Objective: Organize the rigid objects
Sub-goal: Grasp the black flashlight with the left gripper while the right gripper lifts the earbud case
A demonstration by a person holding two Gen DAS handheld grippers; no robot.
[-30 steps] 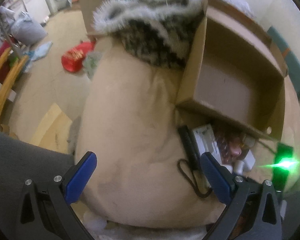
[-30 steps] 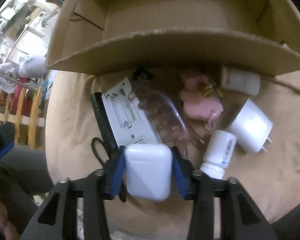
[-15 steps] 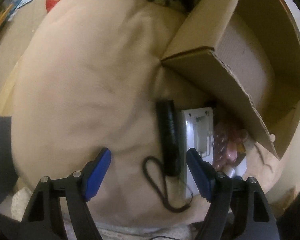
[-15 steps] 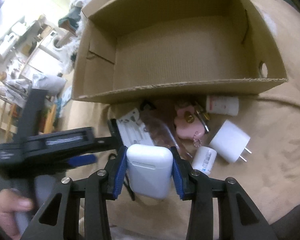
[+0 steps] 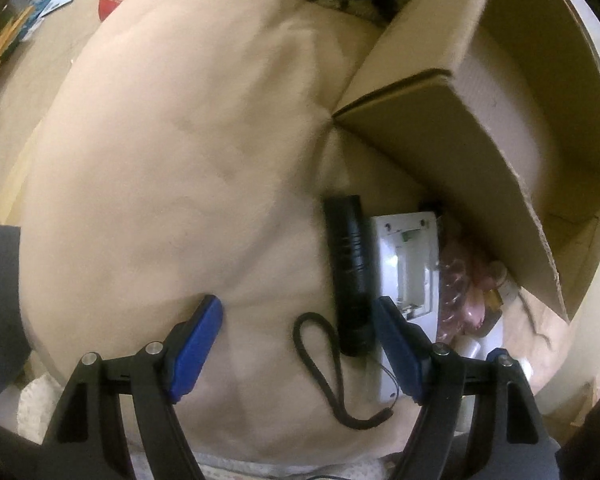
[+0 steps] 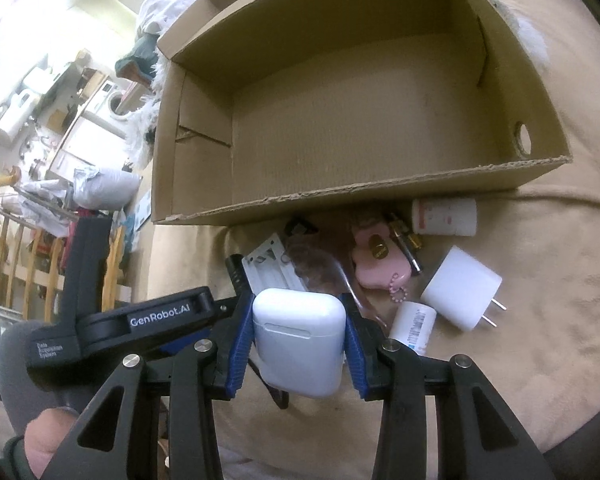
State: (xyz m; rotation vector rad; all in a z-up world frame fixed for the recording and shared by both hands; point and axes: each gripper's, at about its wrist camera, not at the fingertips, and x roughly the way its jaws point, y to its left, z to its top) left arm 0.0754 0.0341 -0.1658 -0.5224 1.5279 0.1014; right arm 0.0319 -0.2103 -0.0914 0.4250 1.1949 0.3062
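Hovering over a tan, suede-like cushion [image 5: 160,152], the left tongs [image 5: 296,340] stand apart around nothing, their blue pads having just been closing from their widest; a matte black cylindrical flashlight [image 5: 350,276] with a looped wrist cord lies between them, close to the right pad, untouched. Beside it rest a flat white plastic charger tray [image 5: 406,272] and a crinkled clear packet of pinkish pieces [image 5: 456,288], both tucked against the outer wall of the corrugated cardboard box [image 5: 440,128].

Seen from the right wrist, the right tongs [image 6: 299,340] clamp a smooth, rounded white earbud case [image 6: 299,336], poised in front of the box [image 6: 360,112], whose floor lies bare. By the look of it, sorting has barely begun: nothing is boxed yet. Waiting on the cushion are a boxy white wall plug [image 6: 460,294], two small white cylindrical bottles [image 6: 444,216], a pink padded keychain [image 6: 378,268] with brass fittings, and the flashlight's end.
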